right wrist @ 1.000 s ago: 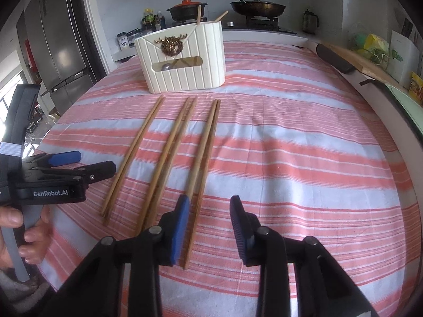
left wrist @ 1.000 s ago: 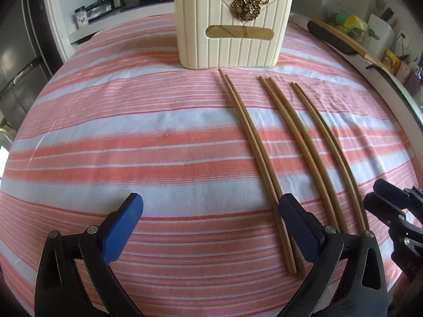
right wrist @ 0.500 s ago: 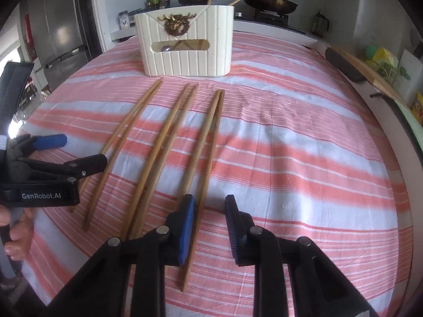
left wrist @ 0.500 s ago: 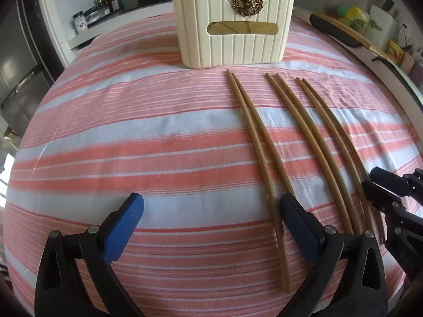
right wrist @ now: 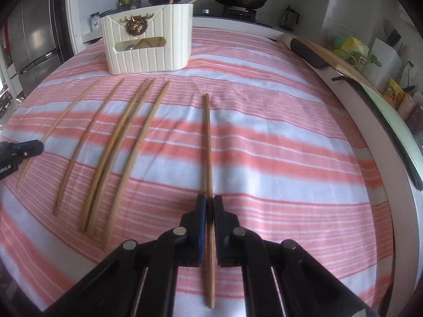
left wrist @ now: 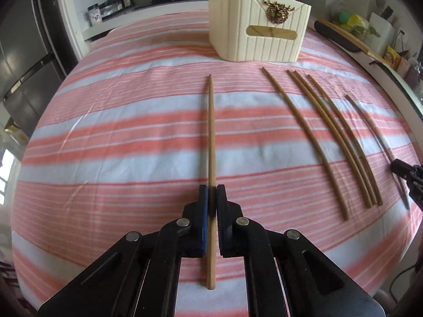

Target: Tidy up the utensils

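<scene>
The left fingers [left wrist: 211, 198] have just closed on one chopstick [left wrist: 211, 137]; the right fingers [right wrist: 209, 207] have just closed on another chopstick [right wrist: 207, 142], each pointing to 12 o'clock; four loose chopsticks [right wrist: 124, 142], somewhat blurred, lie on the striped bench [right wrist: 277, 137]; the cream holder [right wrist: 148, 45] stands beyond them at 11 o'clock.

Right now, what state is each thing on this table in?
Left jaws: just closed, shut on left chopstick.
Right jaws: just closed, shut on right chopstick.
Four other chopsticks: lying loose on striped cloth.
Utensil holder: upright, utensils inside.
</scene>
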